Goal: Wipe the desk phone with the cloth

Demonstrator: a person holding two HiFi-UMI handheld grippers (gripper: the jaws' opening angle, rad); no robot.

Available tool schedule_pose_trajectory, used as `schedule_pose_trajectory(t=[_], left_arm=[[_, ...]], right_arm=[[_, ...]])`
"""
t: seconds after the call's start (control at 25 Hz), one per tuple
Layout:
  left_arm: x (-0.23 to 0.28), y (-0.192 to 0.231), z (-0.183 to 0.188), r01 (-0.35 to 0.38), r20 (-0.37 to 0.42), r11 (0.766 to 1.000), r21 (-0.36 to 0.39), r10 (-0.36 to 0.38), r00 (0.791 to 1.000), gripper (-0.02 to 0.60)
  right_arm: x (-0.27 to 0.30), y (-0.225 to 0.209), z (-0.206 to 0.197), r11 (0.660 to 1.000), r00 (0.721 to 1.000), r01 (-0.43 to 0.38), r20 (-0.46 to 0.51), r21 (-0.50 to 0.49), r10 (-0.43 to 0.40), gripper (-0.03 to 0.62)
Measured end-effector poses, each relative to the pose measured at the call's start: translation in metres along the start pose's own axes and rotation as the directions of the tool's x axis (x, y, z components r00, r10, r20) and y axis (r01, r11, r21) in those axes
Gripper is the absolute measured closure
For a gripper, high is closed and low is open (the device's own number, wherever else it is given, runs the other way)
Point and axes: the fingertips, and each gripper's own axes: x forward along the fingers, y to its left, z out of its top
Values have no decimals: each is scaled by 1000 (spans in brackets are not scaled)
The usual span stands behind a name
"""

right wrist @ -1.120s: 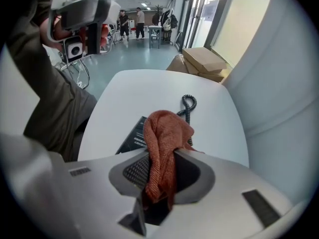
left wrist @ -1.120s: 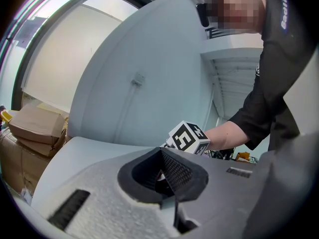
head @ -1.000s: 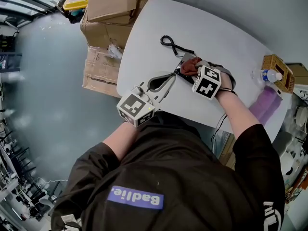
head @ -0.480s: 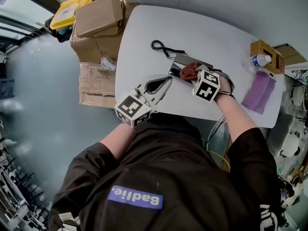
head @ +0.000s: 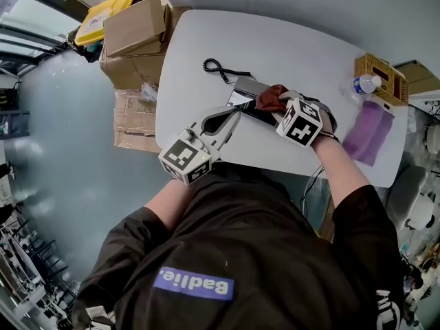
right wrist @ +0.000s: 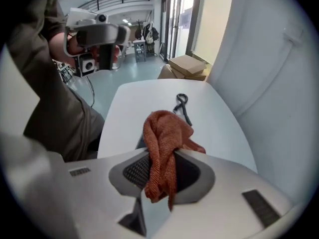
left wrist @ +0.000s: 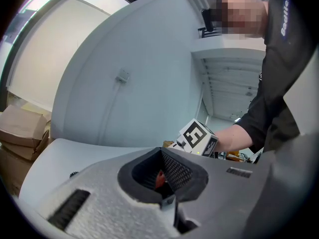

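Observation:
On the white table (head: pixel 289 47) lies the grey and black desk phone (head: pixel 245 92), its coiled cord (head: pixel 214 67) trailing to the far left. My right gripper (head: pixel 278 106) is shut on a rust-red cloth (head: pixel 272 96) that rests on the phone's right part. In the right gripper view the cloth (right wrist: pixel 162 143) bunches up out of the closed jaws of the right gripper (right wrist: pixel 167 158). My left gripper (head: pixel 236 113) is shut with nothing in it, its tip against the phone's near left edge. The left gripper (left wrist: pixel 162 156) shows only a red sliver of cloth (left wrist: pixel 159 179) beyond it.
Cardboard boxes (head: pixel 137 26) and a yellow item (head: pixel 103 14) are stacked beside the table's left end. At the right end stand a wicker basket (head: pixel 381 79) and a water bottle (head: pixel 361 83), with a purple cloth (head: pixel 368 133) lying near them.
The right gripper has slid the cloth along the phone toward its right part. The left gripper's tip has come closer, up against the phone's near edge.

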Motion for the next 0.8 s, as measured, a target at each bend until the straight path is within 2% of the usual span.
schedule_pose_trajectory(t=[0.2,0.32,0.4,0.56,0.8], left_arm=[[20,-14,5,21,-6,1000,17,-21,1000,572],[28,-19,7,36,-14,999,23,-35,999,572],[32,-21,8,42,-21,999,27,-41,999,572],[39,-25,10,37,-37,999,40,-35,999,572],[40,-31,10,1,-62,999,53,2,998,572]], right_arm=[[-6,61,-1,991,990,-129,59,-29,131,484],[-17,78,-3,987,981,-158,113,7,156,484],[-27,72,-9,989,980,-140,150,50,131,484],[-45,33,-37,988,983,-51,184,146,24,484],[-44,-27,-80,976,986,67,137,206,-96,484]])
